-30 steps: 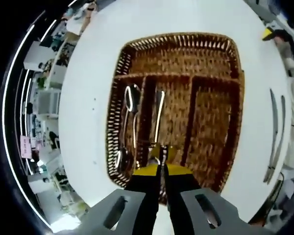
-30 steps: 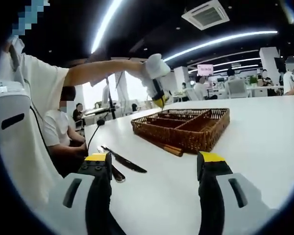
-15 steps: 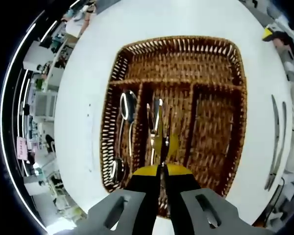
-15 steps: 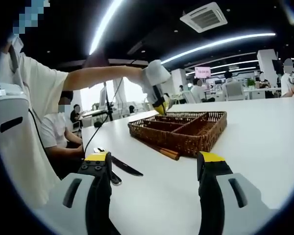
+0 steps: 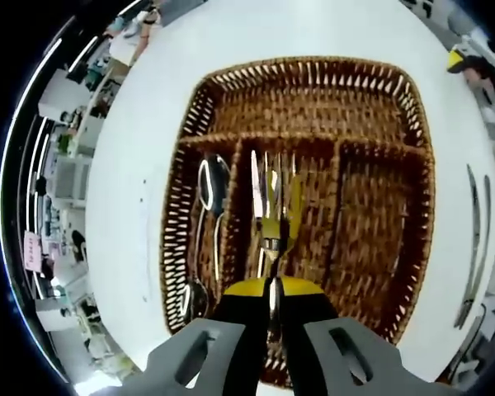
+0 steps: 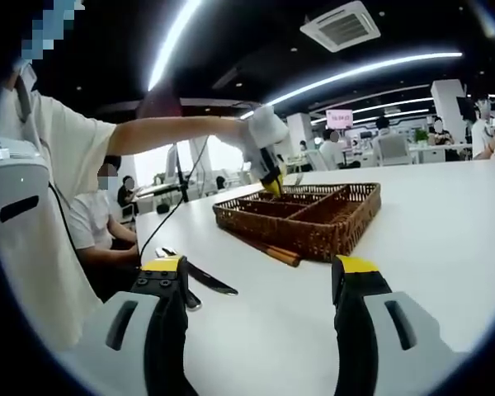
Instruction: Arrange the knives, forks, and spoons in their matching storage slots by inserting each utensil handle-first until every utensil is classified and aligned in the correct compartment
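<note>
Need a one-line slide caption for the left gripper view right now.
Left gripper, shut on a fork, holds it over the middle slot of the wicker tray; two spoons lie in the neighbouring slot.

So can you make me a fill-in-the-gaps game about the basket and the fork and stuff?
1. The left gripper is shut on a ____.
2. The wicker basket already has two ____ lying in its left slot.
3. Two knives lie on the white ____, outside the basket.
4. The right gripper has its jaws ____ and holds nothing.

Missing words: fork; spoons; table; open
</note>
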